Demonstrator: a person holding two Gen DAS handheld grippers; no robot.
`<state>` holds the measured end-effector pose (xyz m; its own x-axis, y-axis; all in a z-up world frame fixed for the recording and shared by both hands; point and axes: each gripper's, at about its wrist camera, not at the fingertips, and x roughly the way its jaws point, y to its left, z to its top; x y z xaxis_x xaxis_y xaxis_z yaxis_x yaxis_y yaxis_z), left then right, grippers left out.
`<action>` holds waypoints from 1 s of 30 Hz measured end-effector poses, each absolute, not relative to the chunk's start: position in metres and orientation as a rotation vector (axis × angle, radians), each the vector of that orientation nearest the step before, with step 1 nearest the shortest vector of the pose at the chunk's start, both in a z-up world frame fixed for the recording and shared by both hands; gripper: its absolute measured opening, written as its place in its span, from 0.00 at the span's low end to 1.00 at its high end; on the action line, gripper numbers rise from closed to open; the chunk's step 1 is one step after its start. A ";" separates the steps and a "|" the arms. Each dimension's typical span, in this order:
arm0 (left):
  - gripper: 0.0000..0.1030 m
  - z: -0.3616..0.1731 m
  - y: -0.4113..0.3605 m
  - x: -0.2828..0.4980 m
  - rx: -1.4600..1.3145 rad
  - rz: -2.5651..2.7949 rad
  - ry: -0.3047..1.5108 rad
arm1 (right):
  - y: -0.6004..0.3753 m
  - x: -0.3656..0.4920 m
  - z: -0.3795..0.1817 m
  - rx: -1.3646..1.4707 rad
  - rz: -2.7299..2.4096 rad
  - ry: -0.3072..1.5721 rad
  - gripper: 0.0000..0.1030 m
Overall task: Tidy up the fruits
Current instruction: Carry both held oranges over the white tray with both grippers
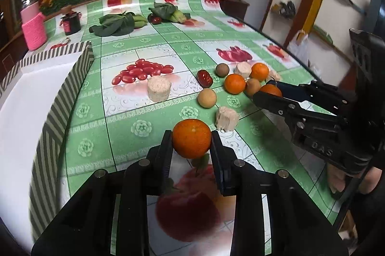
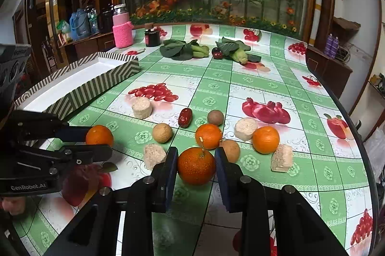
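The left tool (image 1: 191, 137) reaches forward low over the worktop with both fingers (image 1: 166, 147) pressed against an orange (image 1: 191, 137), while the right tool (image 2: 196, 159) likewise has its fingers (image 2: 221, 164) closed against a stemmed orange (image 2: 196, 165) near the front edge.

Your grippers: matt black plastic with bright metal pins, left (image 1: 191, 139), right (image 2: 196, 165). Each orange (image 1: 191, 138) (image 2: 196, 165) you hold has dimpled, faintly shiny peel. Tablecloth (image 2: 252, 78) glossy, smooth. Box (image 2: 96, 83): matt striped card. Jar (image 2: 122, 30) wears pink knit.
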<state>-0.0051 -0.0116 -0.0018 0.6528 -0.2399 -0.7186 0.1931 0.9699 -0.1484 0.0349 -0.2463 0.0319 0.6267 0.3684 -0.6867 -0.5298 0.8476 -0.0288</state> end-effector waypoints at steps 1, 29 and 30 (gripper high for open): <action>0.28 -0.004 -0.012 -0.007 -0.066 -0.244 0.820 | -0.247 0.036 0.032 -0.236 0.512 0.731 0.30; 0.28 0.010 -0.023 -0.023 -0.053 -0.283 0.698 | -0.256 0.039 0.034 -0.249 0.331 0.720 0.30; 0.28 0.011 -0.022 -0.023 -0.052 -0.273 0.688 | -0.258 0.040 0.034 -0.235 0.340 0.722 0.30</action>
<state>-0.0233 -0.0221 0.0111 0.7383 -0.2655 -0.6200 0.2316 0.9632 -0.1366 0.0397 -0.2577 0.0342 0.6996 0.2224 -0.6790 -0.3826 0.9192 -0.0931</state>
